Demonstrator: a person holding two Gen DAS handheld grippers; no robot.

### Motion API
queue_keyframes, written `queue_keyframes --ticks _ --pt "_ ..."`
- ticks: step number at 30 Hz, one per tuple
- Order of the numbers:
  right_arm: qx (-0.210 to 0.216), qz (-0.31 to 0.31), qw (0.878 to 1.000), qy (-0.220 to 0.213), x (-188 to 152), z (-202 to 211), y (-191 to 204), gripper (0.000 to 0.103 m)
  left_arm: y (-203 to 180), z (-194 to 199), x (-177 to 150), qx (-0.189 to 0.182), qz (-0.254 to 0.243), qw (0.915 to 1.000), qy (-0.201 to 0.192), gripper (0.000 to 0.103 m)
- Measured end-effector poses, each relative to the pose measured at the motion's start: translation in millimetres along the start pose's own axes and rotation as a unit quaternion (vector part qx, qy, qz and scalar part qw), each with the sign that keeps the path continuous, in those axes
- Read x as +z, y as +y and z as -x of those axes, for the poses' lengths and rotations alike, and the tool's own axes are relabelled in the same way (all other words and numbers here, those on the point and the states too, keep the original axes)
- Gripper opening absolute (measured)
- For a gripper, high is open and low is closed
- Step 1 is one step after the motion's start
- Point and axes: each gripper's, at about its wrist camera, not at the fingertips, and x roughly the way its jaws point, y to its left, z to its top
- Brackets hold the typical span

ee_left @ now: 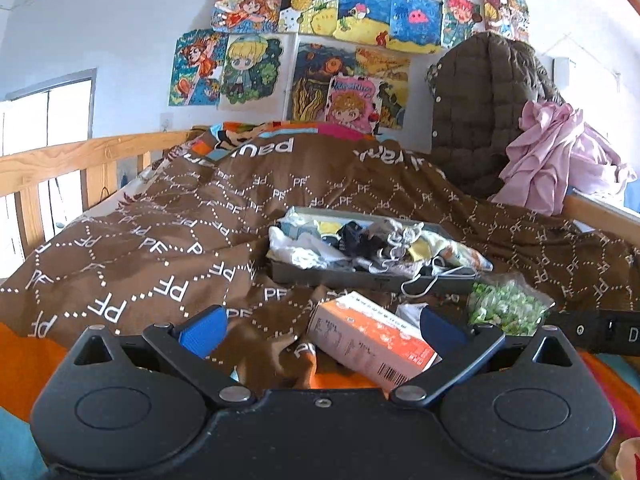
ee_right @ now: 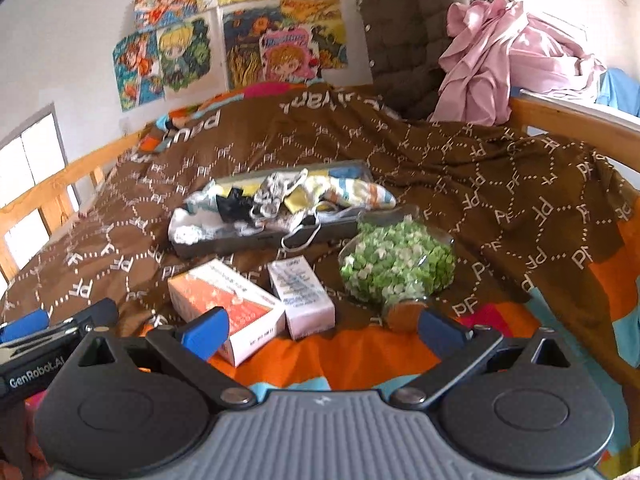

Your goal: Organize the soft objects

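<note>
Left gripper (ee_left: 322, 330) spread wide and empty, low over the blanket (ee_left: 160, 232); right gripper (ee_right: 322, 330) likewise agape, holding nothing. Risk, as judged: snagging blanket folds along with a sock, or hooking the mask loop (ee_right: 298, 240) draped over the tray (ee_right: 240, 242) wall and dragging the heap out. Ahead, mid-bed: tray heaped with crumpled socks (ee_right: 352, 192) and masks, spilling over its rim. Nearer: orange box (ee_right: 224, 300), white box (ee_right: 300, 296), then jar (ee_right: 396, 268) of green bits, easily knocked.
</note>
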Motion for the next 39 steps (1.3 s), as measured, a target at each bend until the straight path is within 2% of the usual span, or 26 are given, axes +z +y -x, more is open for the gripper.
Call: queue_keyframes --ticks 12,24,39 --pt "-0.003 0.011 1.000 0.024 -1.2 -9.6 1.6 0.103 2.8 -7.4 -5.2 0.016 0.008 0.9996 0.022 0.102" --pt "-0.016 0.015 1.000 0.014 -1.4 -10.5 0.3 0.103 4.1 -7.4 -5.3 0.023 0.017 0.9991 0.030 0.102" --pt "-0.035 0.054 0.998 0.006 -4.0 -17.9 9.1 0.103 5.2 -7.9 -6.4 0.027 0.019 0.9989 0.034 0.102"
